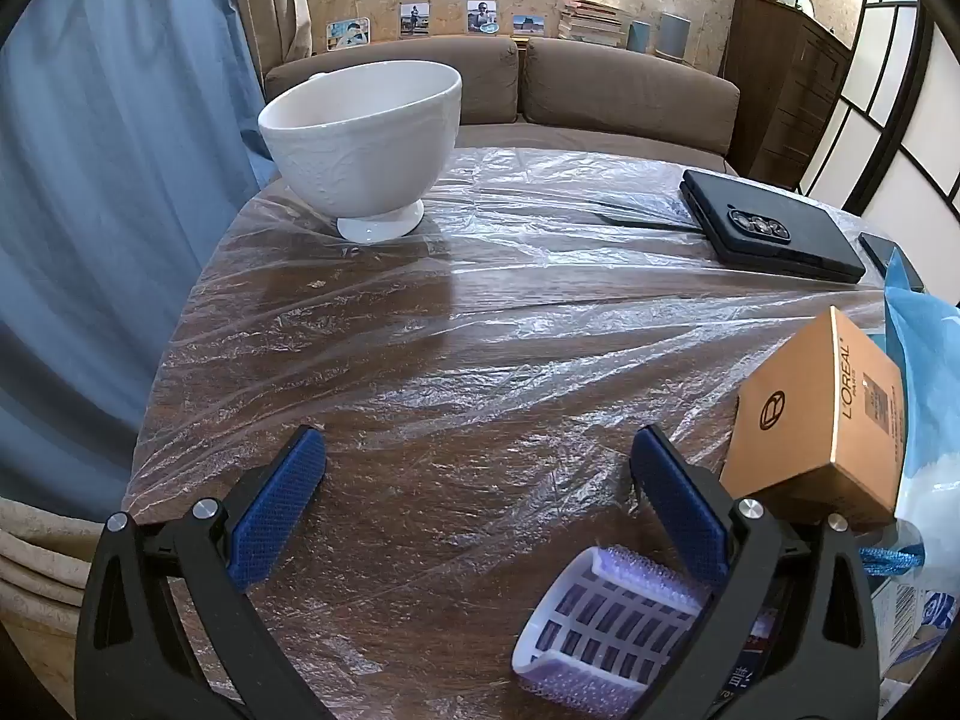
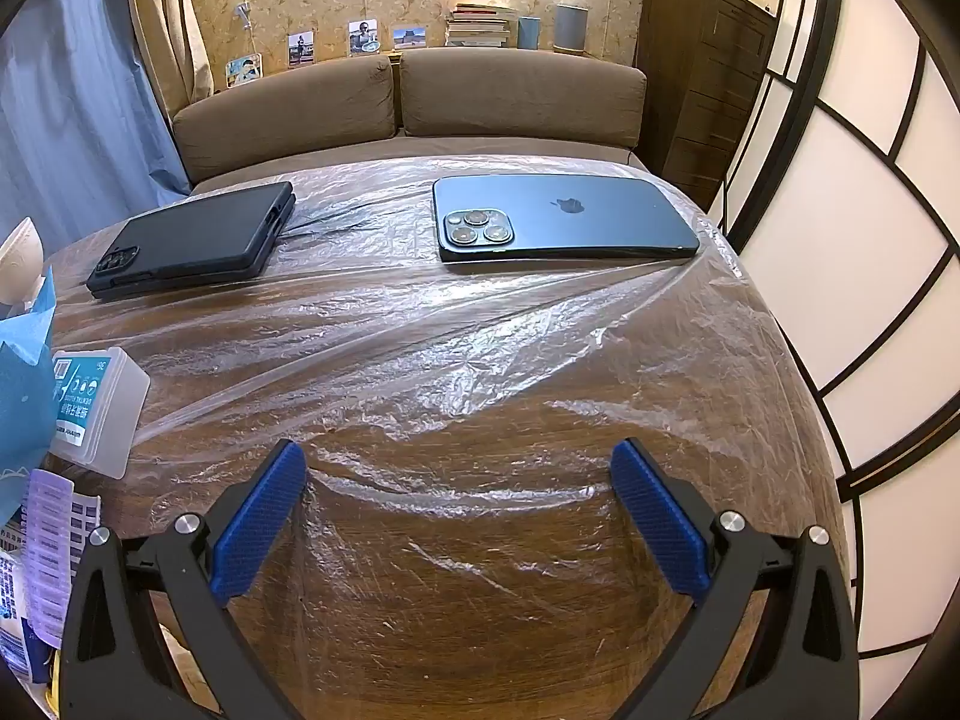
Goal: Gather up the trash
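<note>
My left gripper (image 1: 477,450) is open and empty above the plastic-covered wooden table (image 1: 480,312). To its right stands a tan L'Oreal box (image 1: 822,420), and a curled white and purple blister sheet (image 1: 600,624) lies under the right finger. Blue paper and packaging (image 1: 924,360) pile up at the far right. My right gripper (image 2: 459,462) is open and empty over the table (image 2: 480,540). At its left lie a clear plastic box with a blue label (image 2: 99,408), blue paper (image 2: 24,396) and a blister sheet (image 2: 57,540).
A white footed bowl (image 1: 366,144) stands at the table's far left. A black cased phone (image 1: 774,225) (image 2: 198,240) and a dark blue iPhone (image 2: 564,216) lie face down at the far side. A brown sofa (image 2: 408,102) stands behind, a blue curtain (image 1: 108,180) at left.
</note>
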`<state>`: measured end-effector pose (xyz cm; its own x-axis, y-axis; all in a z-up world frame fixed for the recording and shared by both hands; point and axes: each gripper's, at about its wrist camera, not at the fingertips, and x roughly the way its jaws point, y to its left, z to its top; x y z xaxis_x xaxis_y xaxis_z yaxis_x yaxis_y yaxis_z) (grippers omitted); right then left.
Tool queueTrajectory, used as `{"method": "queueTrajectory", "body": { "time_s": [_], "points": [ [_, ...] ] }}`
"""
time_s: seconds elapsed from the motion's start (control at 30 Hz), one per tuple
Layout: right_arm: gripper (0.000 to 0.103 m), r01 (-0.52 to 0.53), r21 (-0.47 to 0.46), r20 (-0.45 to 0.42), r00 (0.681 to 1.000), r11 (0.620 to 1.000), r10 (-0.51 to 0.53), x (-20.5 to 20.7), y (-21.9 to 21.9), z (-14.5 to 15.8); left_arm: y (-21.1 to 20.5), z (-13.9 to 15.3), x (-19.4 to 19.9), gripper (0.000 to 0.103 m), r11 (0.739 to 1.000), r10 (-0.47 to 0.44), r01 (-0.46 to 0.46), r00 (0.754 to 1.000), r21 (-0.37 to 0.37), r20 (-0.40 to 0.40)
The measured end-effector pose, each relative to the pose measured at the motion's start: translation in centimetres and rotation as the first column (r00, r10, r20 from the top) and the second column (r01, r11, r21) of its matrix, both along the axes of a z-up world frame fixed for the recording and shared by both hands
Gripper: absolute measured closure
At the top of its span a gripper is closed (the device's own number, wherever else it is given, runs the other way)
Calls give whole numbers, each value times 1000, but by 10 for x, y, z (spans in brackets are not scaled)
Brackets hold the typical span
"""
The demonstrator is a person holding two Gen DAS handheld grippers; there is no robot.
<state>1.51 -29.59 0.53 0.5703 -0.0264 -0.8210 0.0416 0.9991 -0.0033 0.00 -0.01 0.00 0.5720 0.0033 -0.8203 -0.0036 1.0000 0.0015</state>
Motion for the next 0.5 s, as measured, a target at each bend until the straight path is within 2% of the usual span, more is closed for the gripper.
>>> {"method": "queueTrajectory", "body": {
  "time_s": [0.5],
  "points": [
    [4,0,-3,-4,1000,1000,0,0,0,0,0,0,0,1,1000,0,0,1000,-2,-1]
  ]
}}
